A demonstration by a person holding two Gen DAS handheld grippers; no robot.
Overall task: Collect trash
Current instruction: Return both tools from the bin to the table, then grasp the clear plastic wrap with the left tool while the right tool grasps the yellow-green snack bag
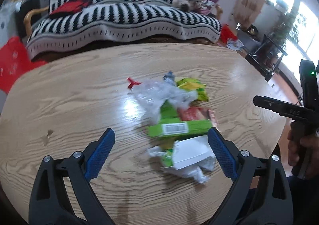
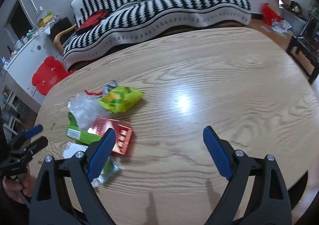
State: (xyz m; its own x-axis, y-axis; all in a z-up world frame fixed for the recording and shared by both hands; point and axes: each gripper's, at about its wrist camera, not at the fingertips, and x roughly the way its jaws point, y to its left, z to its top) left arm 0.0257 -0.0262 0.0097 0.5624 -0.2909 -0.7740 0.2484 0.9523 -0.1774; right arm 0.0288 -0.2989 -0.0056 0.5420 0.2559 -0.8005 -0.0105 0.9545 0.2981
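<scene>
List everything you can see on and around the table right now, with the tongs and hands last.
table: one, light wood grain, under all the trash
green carton: one, green with a barcode, middle of the pile
red box: one, red, beside the green carton
snack bag: one, yellow-green, far end of the pile
clear plastic wrap: one crumpled piece, on the carton
white paper: one, white, near end of the pile
sofa: one, black-and-white striped cover, behind the table
red cushion: one, on the sofa
left tongs: one, black with blue pads, open over the pile
right tongs: one, same colours, open over bare table
hand: one, holding the right tongs' handle
</scene>
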